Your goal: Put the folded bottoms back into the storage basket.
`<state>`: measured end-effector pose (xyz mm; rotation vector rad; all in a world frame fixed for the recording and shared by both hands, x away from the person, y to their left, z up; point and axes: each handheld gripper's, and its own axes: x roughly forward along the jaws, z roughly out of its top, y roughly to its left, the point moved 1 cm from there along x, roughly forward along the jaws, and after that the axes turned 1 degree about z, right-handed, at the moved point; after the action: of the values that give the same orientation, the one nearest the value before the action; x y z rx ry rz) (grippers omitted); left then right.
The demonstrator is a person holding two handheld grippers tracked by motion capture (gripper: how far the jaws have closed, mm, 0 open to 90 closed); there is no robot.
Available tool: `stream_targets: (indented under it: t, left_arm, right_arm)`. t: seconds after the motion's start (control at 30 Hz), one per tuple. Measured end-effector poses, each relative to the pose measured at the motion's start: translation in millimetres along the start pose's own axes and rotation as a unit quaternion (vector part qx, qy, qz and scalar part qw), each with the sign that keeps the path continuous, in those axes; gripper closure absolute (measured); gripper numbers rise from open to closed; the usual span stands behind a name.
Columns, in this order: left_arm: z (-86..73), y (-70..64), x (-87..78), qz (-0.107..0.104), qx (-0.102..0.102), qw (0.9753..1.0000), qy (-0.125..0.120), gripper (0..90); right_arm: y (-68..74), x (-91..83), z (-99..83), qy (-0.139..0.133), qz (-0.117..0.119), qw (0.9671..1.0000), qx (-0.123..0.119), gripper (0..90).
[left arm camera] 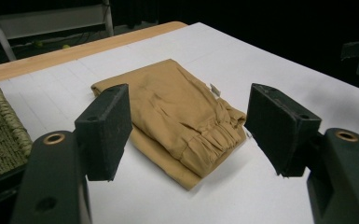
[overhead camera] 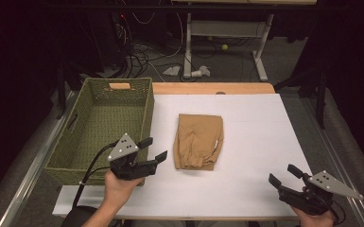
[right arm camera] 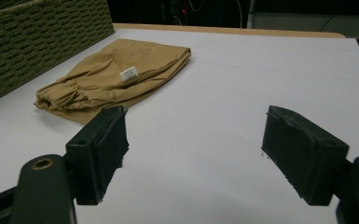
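Observation:
A folded tan garment [overhead camera: 198,141] with an elastic waistband and a small white label lies in the middle of the white table top [overhead camera: 255,142]. My left gripper [overhead camera: 153,148] is open just left of it, by the basket's near corner, jaws pointing at the cloth. In the left gripper view the tan garment [left arm camera: 177,116] lies between and beyond the wide-apart jaws. My right gripper [overhead camera: 283,175] is open at the table's near right corner, well apart from the cloth. The right gripper view shows the tan garment [right arm camera: 112,77] at upper left, its label facing up.
A green woven basket [overhead camera: 99,125] stands at the table's left, empty inside; the basket wall [right arm camera: 37,37] is beside the garment. A wooden strip [overhead camera: 212,88] runs along the far edge. Beyond are a desk frame, cables and a small ball on the floor.

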<state>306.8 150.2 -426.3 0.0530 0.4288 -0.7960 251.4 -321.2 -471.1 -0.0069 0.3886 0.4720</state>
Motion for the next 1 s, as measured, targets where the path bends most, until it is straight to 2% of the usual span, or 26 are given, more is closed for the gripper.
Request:
stream_targets:
  t: [0.47,0.53,0.67,1.0]
  left_arm:
    - [8.9,-7.6,14.9,-0.003,0.014,0.9997,0.017,29.5]
    - [11.1,-10.4,17.8,-0.002,0.019,0.9997,0.016,29.5]
    - [14.9,-18.9,27.2,0.004,0.016,0.9998,0.015,29.5]
    - [19.4,-34.9,45.4,-0.007,0.022,0.9994,0.026,28.3]
  right_arm:
    - [0.4,7.8,3.7,-0.001,0.012,0.9999,-0.003,23.2]
    - [0.4,9.5,4.4,-0.001,0.015,0.9999,-0.004,23.2]
    - [0.7,13.3,5.9,-0.001,0.021,0.9998,-0.006,23.2]
    - [0.9,15.2,6.6,0.000,0.027,0.9996,-0.007,23.3]
